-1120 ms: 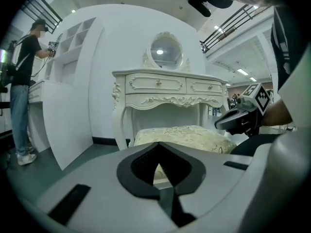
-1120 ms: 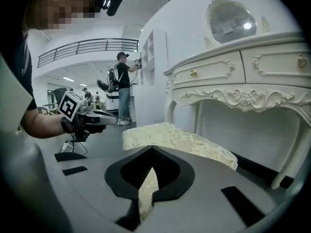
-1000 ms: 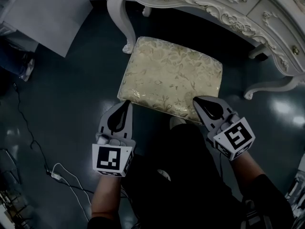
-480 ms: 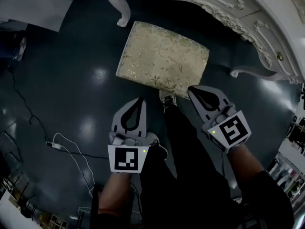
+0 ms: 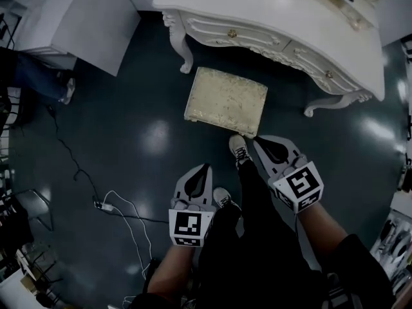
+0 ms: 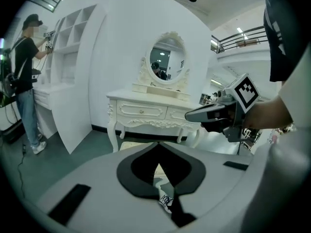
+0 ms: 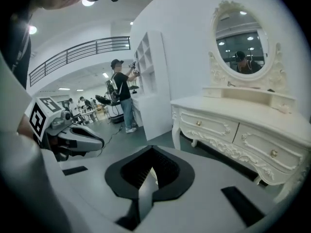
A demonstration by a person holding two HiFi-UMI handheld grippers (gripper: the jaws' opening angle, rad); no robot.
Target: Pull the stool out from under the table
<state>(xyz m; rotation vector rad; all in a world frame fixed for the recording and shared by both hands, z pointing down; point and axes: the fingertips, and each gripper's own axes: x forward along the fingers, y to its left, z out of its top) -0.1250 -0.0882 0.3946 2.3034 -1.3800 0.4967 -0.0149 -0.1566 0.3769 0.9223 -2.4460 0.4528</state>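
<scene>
The dark, glossy floor (image 5: 129, 127) fills most of the head view. At its top stands the ornate white dressing table (image 5: 270, 11), seen from above, with curved legs at either end of its carved front. A large white panel (image 5: 84, 18) lies off to the table's left.

The stool (image 5: 225, 100), a rectangular seat with pale patterned upholstery, sits on the floor in front of the table, between the two front legs. Its far edge lies close to the table's front and the rest of the seat shows in the open. By my reading it is already out from under the table, or very nearly so. Its long axis runs across the view, roughly along the table's front and slightly skewed to it.

The stool lies ahead of both grippers, toward the table. The right gripper (image 5: 262, 143) is the nearer one, its tip just short of the stool's near right corner but not touching it. The left gripper (image 5: 205, 170) hangs further back, close to the person's legs and well apart from the seat. Both point toward the stool. Each gripper's jaws are pressed together with nothing between them, as both gripper views show.

One shoe (image 5: 239, 150) is planted just before the stool's near edge, between the grippers. A thin cable (image 5: 122, 205) trails across the floor at the left.
</scene>
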